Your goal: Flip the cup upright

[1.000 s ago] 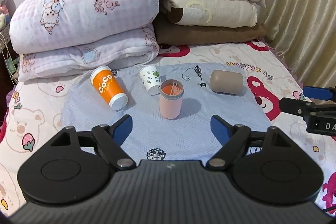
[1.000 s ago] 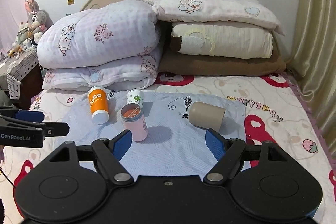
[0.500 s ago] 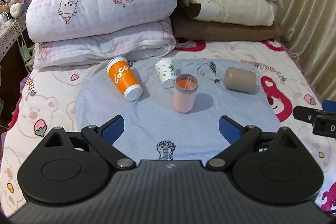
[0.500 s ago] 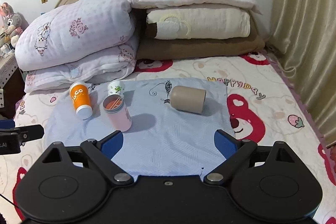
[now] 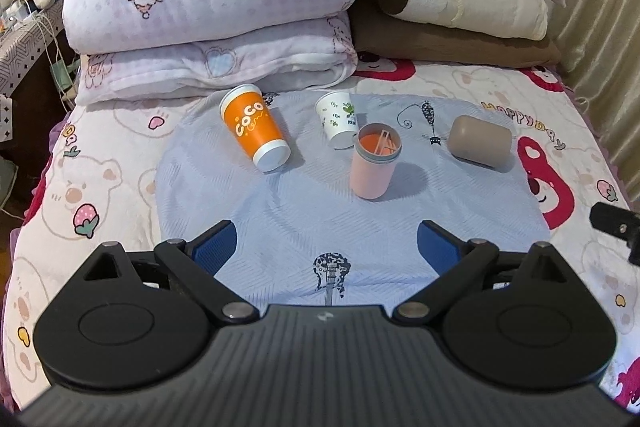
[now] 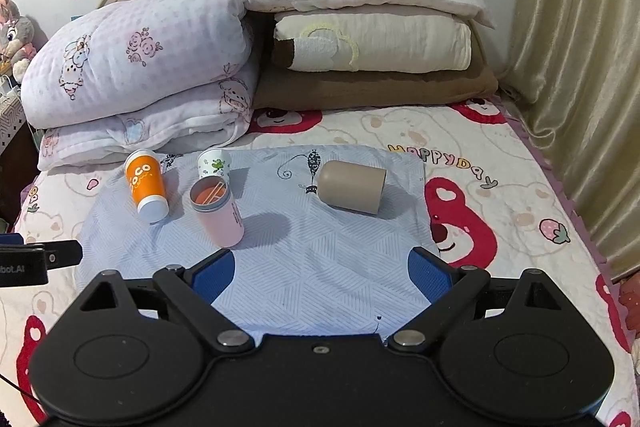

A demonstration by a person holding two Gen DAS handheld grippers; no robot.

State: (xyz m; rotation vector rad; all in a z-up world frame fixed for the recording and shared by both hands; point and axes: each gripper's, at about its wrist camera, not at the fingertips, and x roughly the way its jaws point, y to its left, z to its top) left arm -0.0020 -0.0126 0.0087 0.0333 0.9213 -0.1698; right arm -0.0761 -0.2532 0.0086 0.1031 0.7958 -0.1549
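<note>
From the left wrist camera, the left gripper (image 5: 326, 241) hovers with its blue-padded fingers spread wide and holding nothing, above a pale blue cloth (image 5: 280, 219) laid on a cartoon-print bed; on the cloth an orange paper cup (image 5: 255, 133) and a small white cup (image 5: 337, 120) stand upside down, a pink cup (image 5: 373, 166) stands upright, and a tan cup (image 5: 479, 142) lies on its side at the right. From the right wrist camera, the right gripper (image 6: 321, 271) is likewise spread wide and empty over the cloth's near edge, with the tan cup (image 6: 352, 187) on its side ahead and apart from it, its open mouth facing right, and the pink cup (image 6: 218, 211) standing to its left.
</note>
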